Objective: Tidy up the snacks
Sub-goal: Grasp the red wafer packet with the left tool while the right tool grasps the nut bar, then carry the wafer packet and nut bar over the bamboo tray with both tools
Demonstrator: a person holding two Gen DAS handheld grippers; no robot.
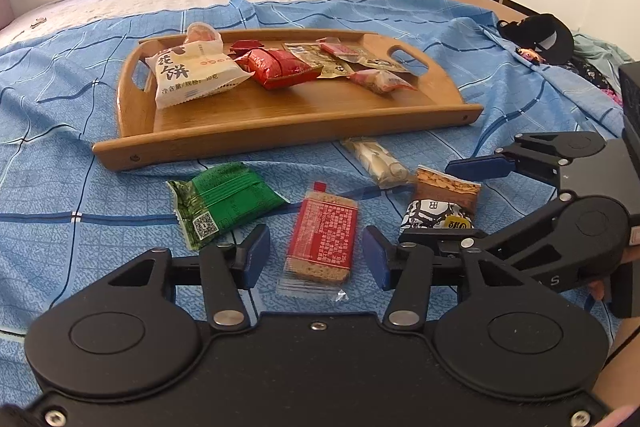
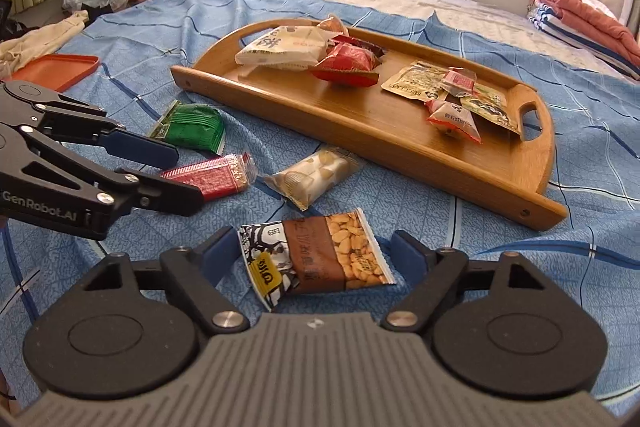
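Down on the blue checked bedsheet (image 1: 80,131), four snack packets lie loose in front of a wooden tray (image 1: 280,135). At the left of the left wrist view sits the green packet (image 1: 224,203), just beyond the left gripper's left finger. Next comes the red-labelled bar (image 1: 322,239), lying lengthwise between the fingers of the left gripper (image 1: 316,259); the jaws stand apart with a gap on each side of the bar, so the pads are not pressing it. Right of that, a pale clear-wrapped packet (image 1: 380,163) lies just below the tray's near rim. Further right is the peanut packet (image 1: 444,205), with the right gripper (image 1: 460,203) reaching in from the right edge of the frame, one blue pad above the packet and the other finger below it.

From the right wrist view, the peanut packet (image 2: 320,255) lies flat between the right gripper's open jaws; the left pad sits right at its edge, the right pad just clear.

On the tray, from left to right: a white packet (image 1: 192,75), a red packet (image 1: 280,67), and several small tan and pink sachets (image 1: 360,67).
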